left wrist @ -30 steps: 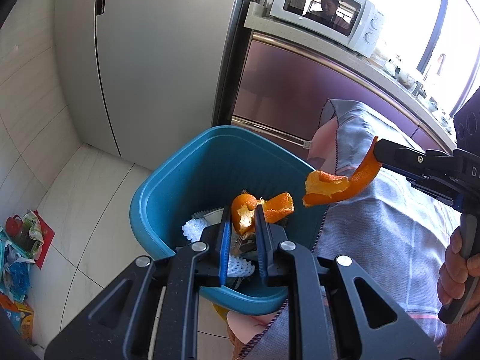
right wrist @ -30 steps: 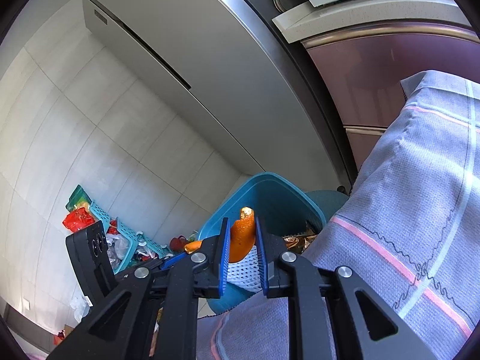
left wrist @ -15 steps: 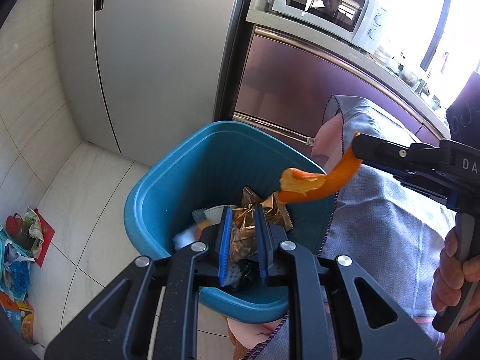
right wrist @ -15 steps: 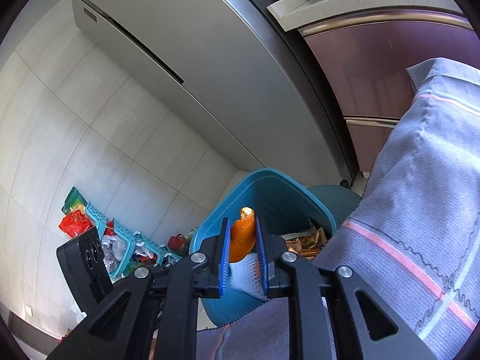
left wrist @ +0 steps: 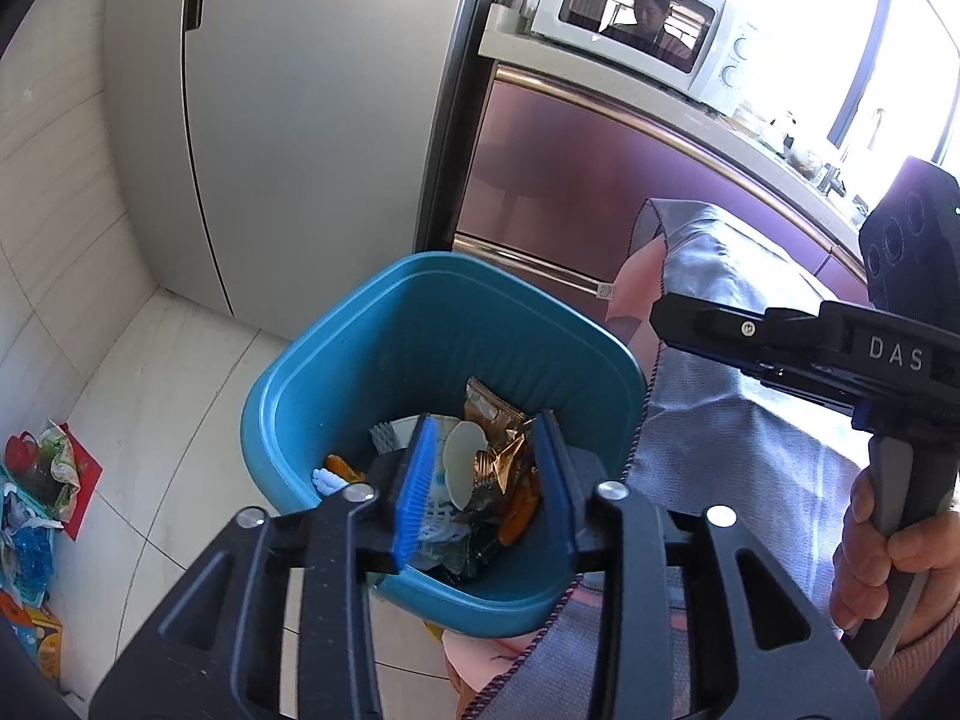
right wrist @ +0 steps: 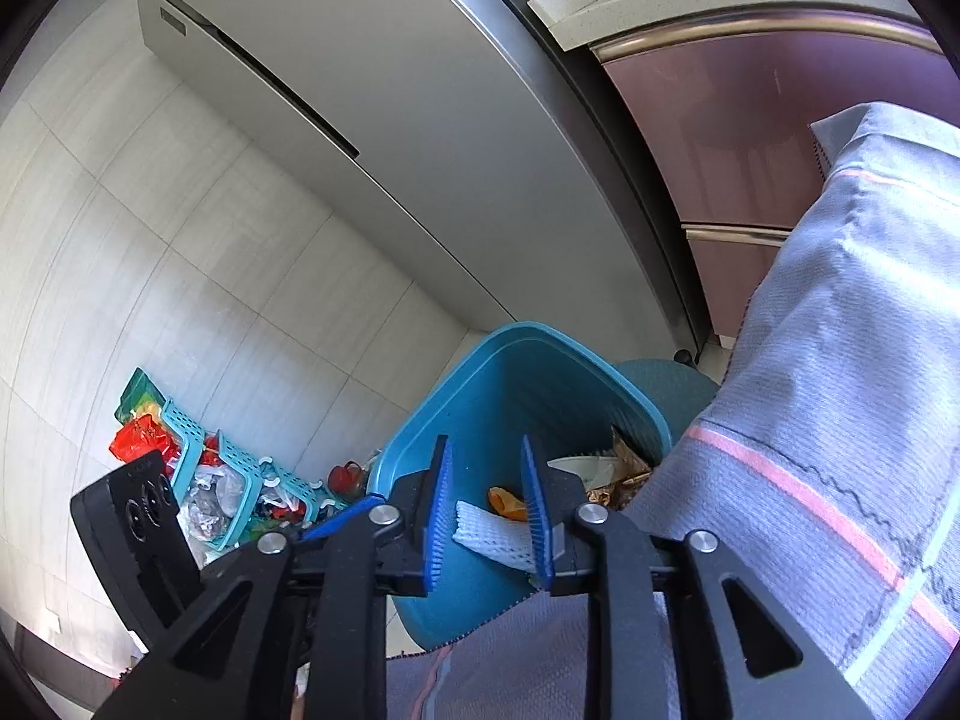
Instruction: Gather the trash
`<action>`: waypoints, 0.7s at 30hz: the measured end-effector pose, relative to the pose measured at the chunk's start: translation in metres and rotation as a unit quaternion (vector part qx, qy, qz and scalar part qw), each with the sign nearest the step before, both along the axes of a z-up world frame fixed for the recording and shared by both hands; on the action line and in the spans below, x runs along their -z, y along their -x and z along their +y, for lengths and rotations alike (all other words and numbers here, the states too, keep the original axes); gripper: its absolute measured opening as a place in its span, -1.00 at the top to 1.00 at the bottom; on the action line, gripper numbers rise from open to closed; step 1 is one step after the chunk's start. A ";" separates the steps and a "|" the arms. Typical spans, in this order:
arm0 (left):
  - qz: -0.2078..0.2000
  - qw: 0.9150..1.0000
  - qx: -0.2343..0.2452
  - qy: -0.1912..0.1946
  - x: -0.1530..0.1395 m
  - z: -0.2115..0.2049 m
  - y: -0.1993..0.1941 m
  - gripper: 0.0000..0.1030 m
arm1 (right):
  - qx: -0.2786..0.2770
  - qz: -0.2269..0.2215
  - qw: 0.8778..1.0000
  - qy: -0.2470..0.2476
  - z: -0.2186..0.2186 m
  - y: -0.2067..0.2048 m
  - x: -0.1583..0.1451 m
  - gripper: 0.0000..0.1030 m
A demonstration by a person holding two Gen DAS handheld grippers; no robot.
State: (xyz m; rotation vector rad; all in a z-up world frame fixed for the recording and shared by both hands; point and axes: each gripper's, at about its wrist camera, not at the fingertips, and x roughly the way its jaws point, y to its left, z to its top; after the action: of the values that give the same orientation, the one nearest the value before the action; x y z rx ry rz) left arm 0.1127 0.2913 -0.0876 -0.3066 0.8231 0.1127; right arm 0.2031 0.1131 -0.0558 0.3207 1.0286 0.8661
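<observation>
Over the blue trash bin (left wrist: 336, 396), both tools at the release step of trash collection. Left tool (left wrist: 486, 474): jaws parted, nothing between the blue pads; they have just been opening. Right tool (right wrist: 486, 516): jaws also parted and bare, likewise just opened; seen from the left wrist cam it reaches in from the right, held by a hand (left wrist: 894, 546).

Bin contents: orange peel (right wrist: 507, 501) low in the bin beside a white foam fruit net (right wrist: 489, 531); gold snack wrapper (left wrist: 498, 450) and a pale shell-like scrap (left wrist: 462, 462) w/ more peel (left wrist: 342, 468) near the left wall. Bin stands on the tiled floor (left wrist: 150, 396), just beside the table edge draped w/ a grey-blue cloth (right wrist: 840, 420). Fridge (left wrist: 300, 120) and microwave (left wrist: 648, 24) behind.

Doing the step well (judgement):
- Keep both tools centred over the bin mouth until nothing clings to the pads; peel is moist and may stick.
- Jaws look wide enough for the drop; no need to open further.
- Lift straight up and clear of the rim; bin looks light and could tip if hooked.
- Avoid snagging the cloth hem hanging at the bin's near side.
- Then return to the table for remaining litter; whether any is left cannot be told from these views.
</observation>
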 end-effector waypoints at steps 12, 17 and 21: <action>-0.048 0.999 0.017 -0.011 -0.026 -0.017 0.031 -0.44 | -0.004 -0.083 0.996 0.017 -0.029 0.034 -0.028 -0.09; -0.083 0.996 0.025 -0.030 -0.040 -0.035 0.051 -0.89 | 0.013 -0.134 0.990 0.034 -0.054 0.056 -0.042 -0.41; -0.112 0.992 0.038 -0.040 -0.052 -0.057 0.067 -0.89 | 0.046 -0.180 0.982 0.045 -0.084 0.081 -0.051 -0.64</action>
State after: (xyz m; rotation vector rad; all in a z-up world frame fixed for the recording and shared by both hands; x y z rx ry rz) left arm 0.0455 0.2346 -0.0356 -0.2073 0.6050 0.0394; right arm 0.1218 0.0286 -0.0044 0.1269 0.7079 0.7568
